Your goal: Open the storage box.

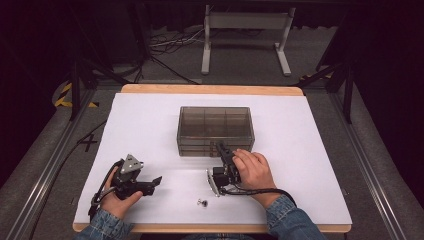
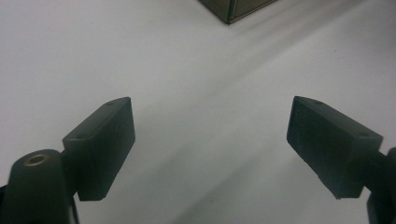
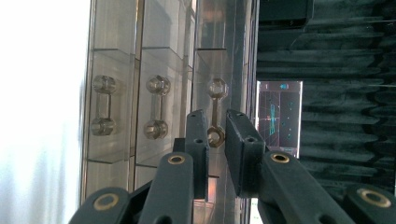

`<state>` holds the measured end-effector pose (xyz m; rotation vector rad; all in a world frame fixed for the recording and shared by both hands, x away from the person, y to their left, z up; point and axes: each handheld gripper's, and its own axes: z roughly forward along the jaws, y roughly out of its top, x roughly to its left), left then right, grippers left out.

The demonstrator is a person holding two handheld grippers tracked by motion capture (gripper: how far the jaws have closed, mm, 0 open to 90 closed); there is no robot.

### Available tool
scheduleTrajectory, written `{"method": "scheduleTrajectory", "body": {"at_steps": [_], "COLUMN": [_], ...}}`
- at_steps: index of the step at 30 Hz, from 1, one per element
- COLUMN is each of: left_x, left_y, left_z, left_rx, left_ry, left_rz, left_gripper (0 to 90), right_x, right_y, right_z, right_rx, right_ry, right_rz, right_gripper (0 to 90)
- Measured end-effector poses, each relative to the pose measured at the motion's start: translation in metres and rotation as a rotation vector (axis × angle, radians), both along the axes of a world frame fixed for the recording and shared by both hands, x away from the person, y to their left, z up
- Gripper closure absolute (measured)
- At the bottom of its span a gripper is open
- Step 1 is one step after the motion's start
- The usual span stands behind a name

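You are holding the right tongs (image 1: pixel 223 150) up against the front of the smoky clear drawer box (image 1: pixel 215 130), which is sitting just above the middle of the frame in the high view, on the white sheet covering the desk (image 1: pixel 310 150). In the right gripper view the tongs (image 3: pixel 216 128) are narrowed around the lower end of the top drawer's handle (image 3: pixel 216 112), near the middle of that frame. The jaws are standing close on either side of the handle's knob; whether the pads are pressing it I cannot tell. Two more handles (image 3: pixel 103 105) are showing to its left in that view.

Your left tongs (image 1: pixel 156 182) are resting low on the desk at the lower left of the high view, well apart from the box. In the left gripper view they (image 2: pixel 210 135) are standing wide with bare white surface between them, and a corner of the box (image 2: pixel 233 8) is showing at the top edge.

A small metal piece (image 1: pixel 202 202) is lying on the sheet near the bottom centre of the high view, between your hands.
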<state>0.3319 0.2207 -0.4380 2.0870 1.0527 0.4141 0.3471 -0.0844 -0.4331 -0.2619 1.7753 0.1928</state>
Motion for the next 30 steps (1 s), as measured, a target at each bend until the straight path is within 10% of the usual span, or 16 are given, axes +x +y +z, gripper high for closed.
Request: {"method": "scheduleTrajectory", "body": {"at_steps": [30], "left_x": [0.009], "left_y": [-0.001], "left_z": [-0.001], "left_rx": [-0.008], "left_ry": [0.012], "left_rz": [-0.002], "left_gripper": [16.2], "right_x": [-0.031], "right_y": [-0.001], "right_z": [0.006], "right_rx": [-0.008], "right_ry": [0.011], "right_rz": [0.041], "right_gripper": [80.8]}}
